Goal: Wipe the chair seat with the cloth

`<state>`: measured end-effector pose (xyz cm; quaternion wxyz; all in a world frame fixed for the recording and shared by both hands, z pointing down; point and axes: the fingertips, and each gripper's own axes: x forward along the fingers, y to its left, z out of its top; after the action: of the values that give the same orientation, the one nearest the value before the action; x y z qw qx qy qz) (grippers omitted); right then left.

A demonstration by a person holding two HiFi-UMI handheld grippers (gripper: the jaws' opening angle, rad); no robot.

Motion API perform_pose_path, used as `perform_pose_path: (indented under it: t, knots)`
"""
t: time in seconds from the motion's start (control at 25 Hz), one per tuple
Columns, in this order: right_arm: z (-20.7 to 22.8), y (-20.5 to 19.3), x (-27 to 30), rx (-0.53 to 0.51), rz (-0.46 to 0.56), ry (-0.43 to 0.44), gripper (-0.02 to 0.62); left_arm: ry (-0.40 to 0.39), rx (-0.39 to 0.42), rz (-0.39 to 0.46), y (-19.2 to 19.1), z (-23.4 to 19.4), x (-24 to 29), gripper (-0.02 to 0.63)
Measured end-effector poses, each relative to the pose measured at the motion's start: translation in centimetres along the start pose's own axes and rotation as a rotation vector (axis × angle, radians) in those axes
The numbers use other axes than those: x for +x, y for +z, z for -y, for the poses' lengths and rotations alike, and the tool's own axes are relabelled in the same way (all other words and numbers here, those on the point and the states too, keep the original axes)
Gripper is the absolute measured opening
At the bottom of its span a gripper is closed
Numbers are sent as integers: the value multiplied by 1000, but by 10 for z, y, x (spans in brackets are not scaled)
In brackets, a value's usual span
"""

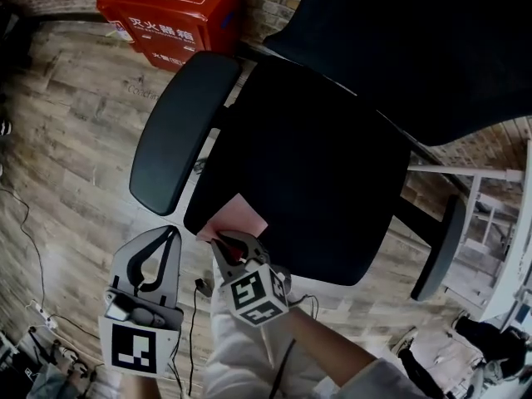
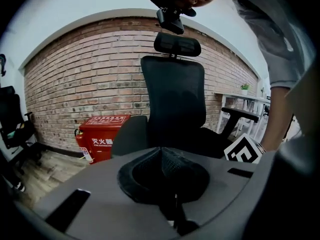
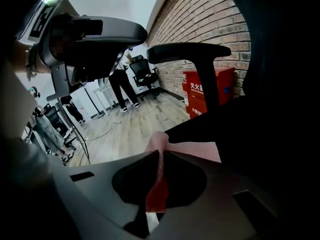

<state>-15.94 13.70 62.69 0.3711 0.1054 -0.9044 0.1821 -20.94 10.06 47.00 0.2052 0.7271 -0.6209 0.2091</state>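
A black office chair fills the head view; its seat (image 1: 307, 181) is dark and flat, with the backrest (image 1: 416, 40) at the upper right. A pink cloth (image 1: 237, 219) lies on the seat's near left edge, and my right gripper (image 1: 223, 243) is shut on it. In the right gripper view the cloth (image 3: 192, 150) spreads onto the seat (image 3: 260, 129) and a fold runs back between the closed jaws. My left gripper (image 1: 170, 233) hangs shut and empty over the floor, left of the seat. The left gripper view faces the chair's backrest (image 2: 172, 99).
The chair's left armrest (image 1: 179, 127) juts over the floor beside my left gripper; the right armrest (image 1: 440, 248) is on the far side. A red box (image 1: 170, 11) stands against the brick wall. Cables (image 1: 21, 223) trail on the wooden floor. White furniture (image 1: 490, 214) stands at the right.
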Motion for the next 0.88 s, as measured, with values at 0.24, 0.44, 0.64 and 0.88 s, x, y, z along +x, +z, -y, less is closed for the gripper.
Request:
perform_pose_path:
  t: [0.24, 0.44, 0.64, 0.88]
  knots:
    - [-11, 19, 14, 1, 16, 26, 51, 20, 3, 3, -1, -10, -5, 18]
    - [4, 23, -9, 13, 43, -7, 51, -18, 20, 32, 13, 3, -3, 18]
    - [36, 35, -65, 72, 79, -99, 51, -86, 70, 50, 50, 24, -2, 18]
    - [78, 58, -159, 156, 153, -244, 51, -158, 154, 134, 127, 59, -8, 18]
